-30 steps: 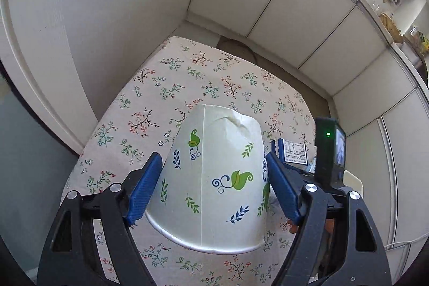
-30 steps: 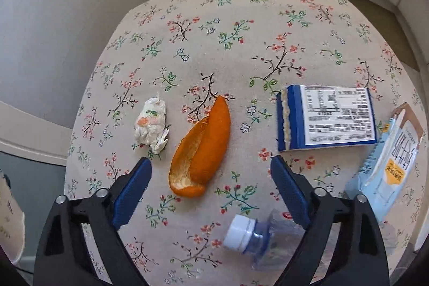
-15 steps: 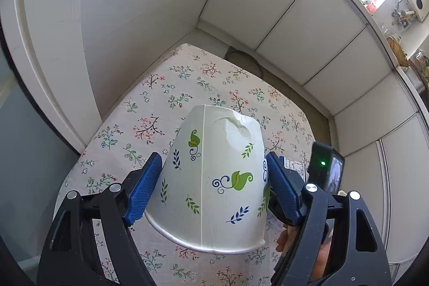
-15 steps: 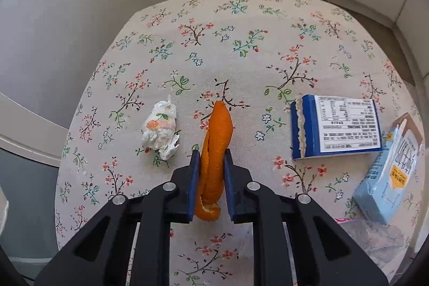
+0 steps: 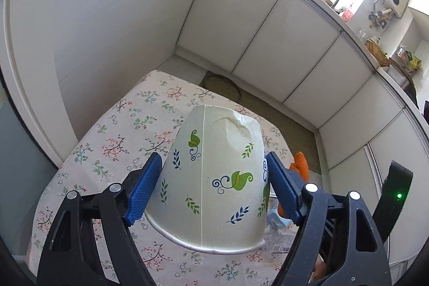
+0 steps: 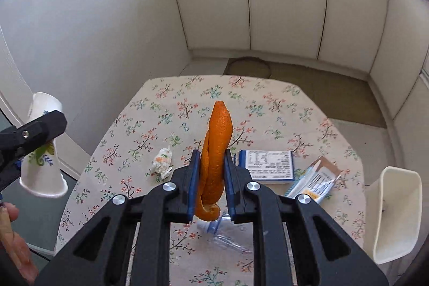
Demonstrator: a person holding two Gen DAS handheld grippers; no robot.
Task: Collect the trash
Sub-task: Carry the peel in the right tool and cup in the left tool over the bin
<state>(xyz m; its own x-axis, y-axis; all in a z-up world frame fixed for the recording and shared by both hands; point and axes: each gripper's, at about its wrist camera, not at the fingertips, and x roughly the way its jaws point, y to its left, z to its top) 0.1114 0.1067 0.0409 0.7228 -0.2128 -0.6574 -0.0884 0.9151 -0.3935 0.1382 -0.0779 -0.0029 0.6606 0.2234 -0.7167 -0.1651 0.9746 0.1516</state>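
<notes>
Right wrist view: right gripper clamps orange peel above table; left gripper holds paper cup

Each tool is black plastic with blue ribbed pads (silver screws at the joints).
</notes>
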